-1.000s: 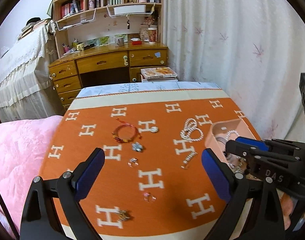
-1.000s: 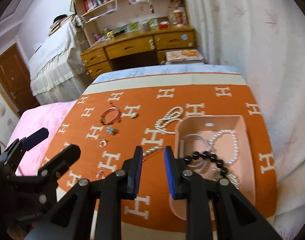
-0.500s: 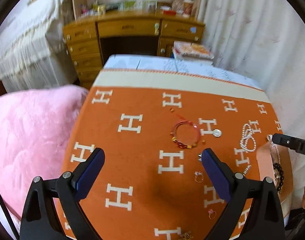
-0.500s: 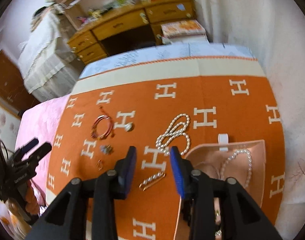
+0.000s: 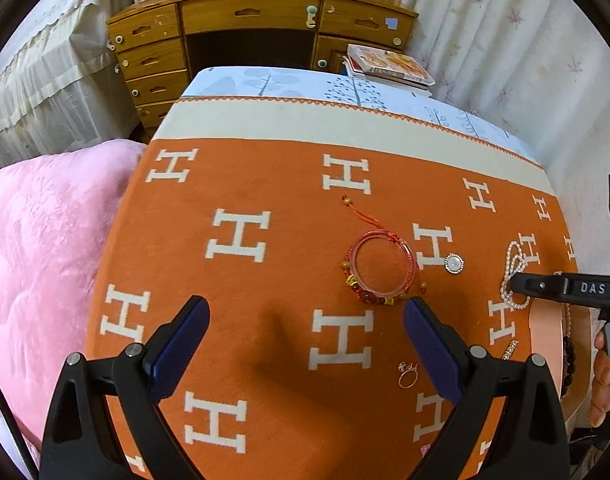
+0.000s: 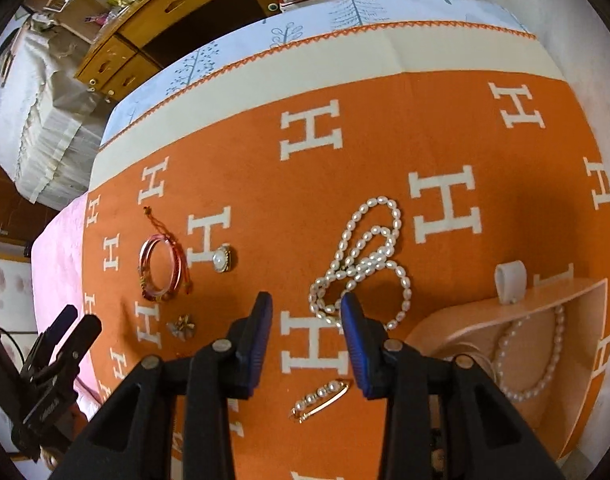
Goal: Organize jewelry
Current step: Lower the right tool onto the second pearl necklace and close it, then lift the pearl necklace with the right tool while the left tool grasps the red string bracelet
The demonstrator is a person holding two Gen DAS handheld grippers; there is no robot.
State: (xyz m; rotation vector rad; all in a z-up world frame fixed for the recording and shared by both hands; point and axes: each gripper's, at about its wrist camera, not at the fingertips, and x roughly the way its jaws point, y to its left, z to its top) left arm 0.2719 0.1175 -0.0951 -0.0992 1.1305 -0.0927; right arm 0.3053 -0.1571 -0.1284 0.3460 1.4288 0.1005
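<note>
the job looked partly done. the peach tray (image 6: 545, 304) at about 4 o'clock in the right wrist view already held a strand of pearls (image 6: 545, 360) and, by the left wrist view, a dark bead bracelet (image 5: 568, 364) at its edge; what else lay inside was hidden behind the gripper.

still loose on the orange cloth (image 6: 385, 140) covering the surface were:
- a long pearl necklace (image 6: 361, 264), small oval beads, glossy, heaped in overlapping loops just beyond the right gripper (image 6: 305, 320)
- a pearl bar clip (image 6: 319, 394) on a gold pin, at 6 o'clock under that gripper
- a round pearl brooch (image 6: 221, 259) with a metal rim
- a red cord bracelet (image 5: 381, 268) with a clear pink bangle and amber beads, knotted tails trailing
- a small silvery flower piece (image 6: 181, 327)
- a thin gold ring (image 5: 408, 376)

so i judged most pieces were yet to be moved.

the right gripper was parted to a middling gap and empty, its right fingertip touching or just above the necklace's near loops. the left gripper (image 5: 305, 320) hung wide open and empty, with the red bracelet just past its right finger at 1 o'clock.

the cloth was a soft woven blanket with white h shapes, likely to let fine chains sink in a little.
</note>
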